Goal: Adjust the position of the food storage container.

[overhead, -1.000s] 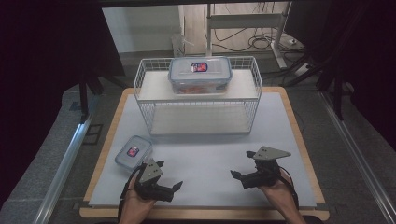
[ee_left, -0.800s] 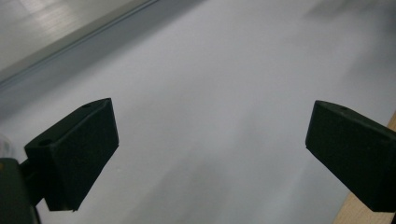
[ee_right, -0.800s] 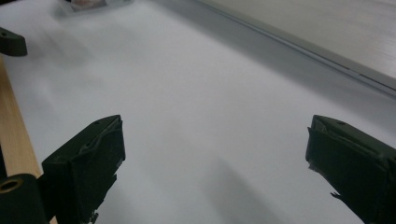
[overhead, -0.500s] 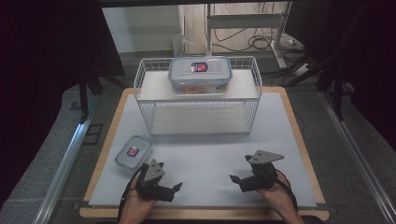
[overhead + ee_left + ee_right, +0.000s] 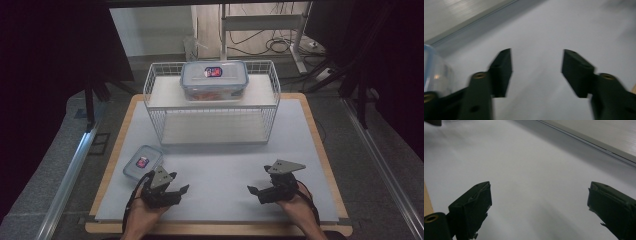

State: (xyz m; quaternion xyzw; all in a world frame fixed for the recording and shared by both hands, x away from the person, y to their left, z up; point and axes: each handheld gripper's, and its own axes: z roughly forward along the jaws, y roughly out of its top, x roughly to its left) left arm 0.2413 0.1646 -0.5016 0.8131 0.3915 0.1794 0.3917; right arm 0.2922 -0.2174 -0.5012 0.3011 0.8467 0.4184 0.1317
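My left gripper (image 5: 181, 190) rests low over the white mat near the front edge, pointing right. In the left gripper view its jaws (image 5: 536, 67) stand partly apart with nothing between them, and they have just been closing. A small clear lidded container (image 5: 143, 162) with a red label sits just behind and left of it, and its rim (image 5: 432, 72) shows at the left. My right gripper (image 5: 254, 190) points left from the front right. Its jaws (image 5: 539, 200) are wide open over bare mat.
A white wire rack (image 5: 160, 102) stands at the back of the mat, with a larger clear container (image 5: 214, 80) with a blue-rimmed lid on its top shelf. The wooden board's edge (image 5: 320, 145) frames the mat. Dark floor and cables lie beyond.
The left gripper's jaws stand closer together than before. Both hands have stayed about where they were.
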